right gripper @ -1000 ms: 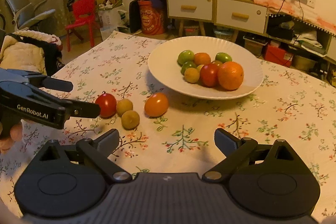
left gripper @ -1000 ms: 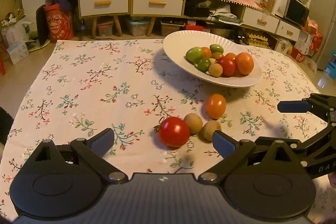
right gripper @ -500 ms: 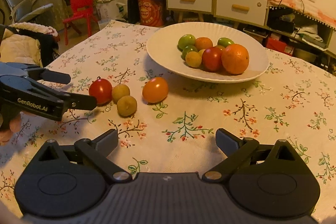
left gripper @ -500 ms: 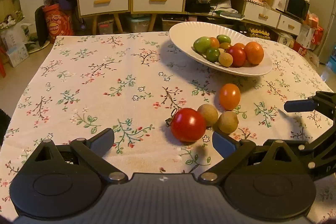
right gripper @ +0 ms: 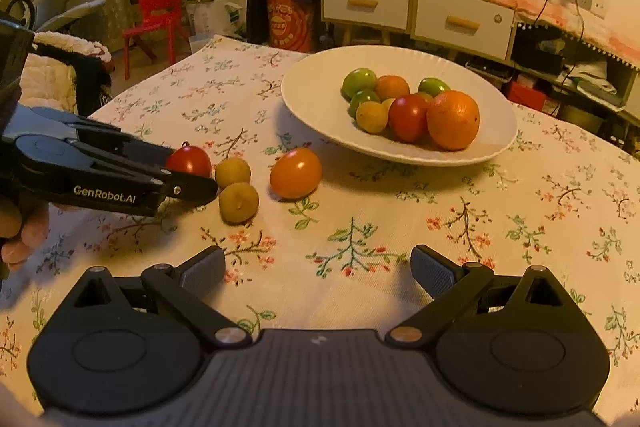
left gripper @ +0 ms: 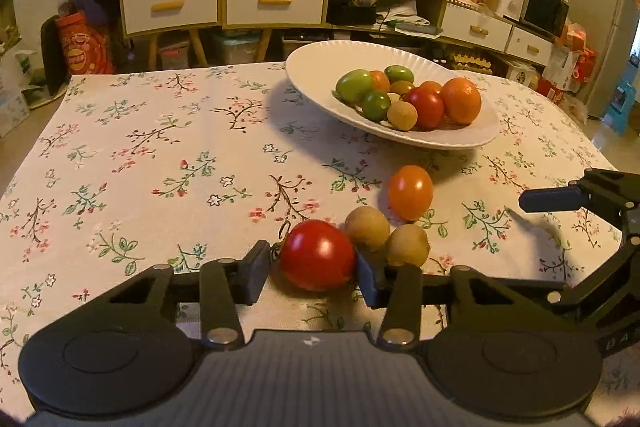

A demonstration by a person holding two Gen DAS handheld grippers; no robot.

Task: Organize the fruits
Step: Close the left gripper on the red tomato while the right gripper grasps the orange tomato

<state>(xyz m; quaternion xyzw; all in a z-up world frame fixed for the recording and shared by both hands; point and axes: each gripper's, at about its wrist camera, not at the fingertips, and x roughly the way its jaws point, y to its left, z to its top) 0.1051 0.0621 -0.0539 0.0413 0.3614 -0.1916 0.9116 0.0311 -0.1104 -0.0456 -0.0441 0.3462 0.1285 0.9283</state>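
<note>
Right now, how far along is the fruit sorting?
Done: a pile of fruit already sits in the white plate. In hand: the left gripper is closing around the red tomato, which is on the cloth. Left: the orange tomato and two small brown fruits lie loose. The right gripper is open, empty.

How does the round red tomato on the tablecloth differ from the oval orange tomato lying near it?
The round red tomato sits between the closing left tongs; the oval orange tomato lies free. The red one is rounder and lies farther from the white plate; the orange one is egg-shaped, just short of the plate's rim. The red one touches a small brown fruit; the orange one stands apart. Both are glossy and off the plate.
</note>
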